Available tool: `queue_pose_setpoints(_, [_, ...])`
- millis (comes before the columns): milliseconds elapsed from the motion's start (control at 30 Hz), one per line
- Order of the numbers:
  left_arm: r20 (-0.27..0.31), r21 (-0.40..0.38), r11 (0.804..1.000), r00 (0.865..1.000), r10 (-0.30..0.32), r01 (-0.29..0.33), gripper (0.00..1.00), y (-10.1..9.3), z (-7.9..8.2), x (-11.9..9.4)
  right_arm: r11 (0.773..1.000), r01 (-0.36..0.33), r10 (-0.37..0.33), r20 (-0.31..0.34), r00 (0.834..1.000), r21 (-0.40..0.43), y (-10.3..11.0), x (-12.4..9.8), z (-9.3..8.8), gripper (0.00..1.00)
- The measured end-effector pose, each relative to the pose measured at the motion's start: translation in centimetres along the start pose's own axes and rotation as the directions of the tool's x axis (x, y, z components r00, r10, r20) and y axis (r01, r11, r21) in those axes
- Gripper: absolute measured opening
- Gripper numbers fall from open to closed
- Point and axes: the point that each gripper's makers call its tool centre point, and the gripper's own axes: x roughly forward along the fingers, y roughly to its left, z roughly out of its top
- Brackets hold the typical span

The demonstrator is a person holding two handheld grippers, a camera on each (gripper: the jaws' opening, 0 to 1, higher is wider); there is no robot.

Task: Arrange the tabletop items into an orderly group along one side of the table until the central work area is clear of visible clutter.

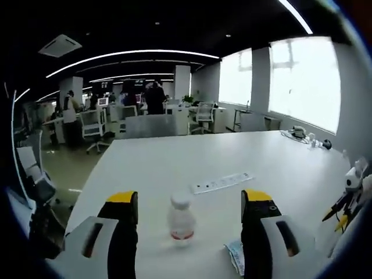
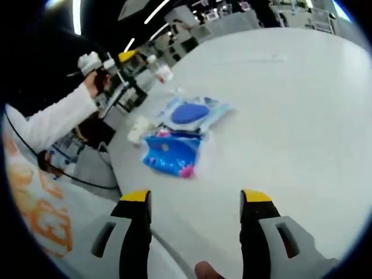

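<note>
Your left gripper [image 1: 189, 212] stands wide open and empty, and the small clear bottle [image 1: 181, 220] with the white cap and red label band sits upright on the white table [image 1: 174, 163] right between its jaws, at twelve o'clock from the gripper and a little toward the left jaw. Its long axis is vertical, so the jaws would close across its body. A crumpled wrapper [image 1: 235, 256] lies at about four o'clock from the bottle, beside your right jaw, and a white power strip [image 1: 221, 182] lies farther out at about one o'clock.

Your right gripper [image 2: 195, 203] is also wide open with nothing in it. The blue packet [image 2: 172, 153] lies flat at about eleven o'clock from it, well ahead of the jaws, with the wipes pack [image 2: 193, 113] just beyond, its edge touching or overlapping the packet. In this view your left gripper [image 2: 125, 58] shows at about ten o'clock, near the bottle [image 2: 161, 68] by the table's edge.

The left gripper is the nearer one for the bottle; I judge the coming move to be a plain squeeze there.
</note>
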Motion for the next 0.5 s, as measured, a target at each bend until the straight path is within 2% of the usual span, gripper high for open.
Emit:
queue_pose_setpoints(300, [-0.018,-0.012,1.000,1.000,0.021,-0.021,0.74,-2.4,-2.0,-4.2,1.000,-0.009,0.009,0.018,1.000,0.016,0.1,-0.7,-0.5,0.60])
queue_pose_setpoints(367, [-0.009,-0.036,0.998,0.998,0.056,-0.057,0.75,-2.8,-2.8,-5.5,1.000,-0.005,0.005,0.023,1.000,0.012,0.1,-0.8,-0.4,0.60])
queue_pose_setpoints(400, [-0.007,-0.078,0.994,0.997,0.083,-0.083,0.75,-2.9,-3.5,-6.2,1.000,-0.002,0.002,0.026,1.000,0.014,0.0,-0.9,-0.3,0.60])
queue_pose_setpoints(500, [-0.014,-0.152,0.984,0.996,0.093,-0.094,0.76,-4.1,-5.1,-7.8,0.999,-0.012,0.009,0.050,0.999,0.043,0.0,-1.0,0.2,0.60])
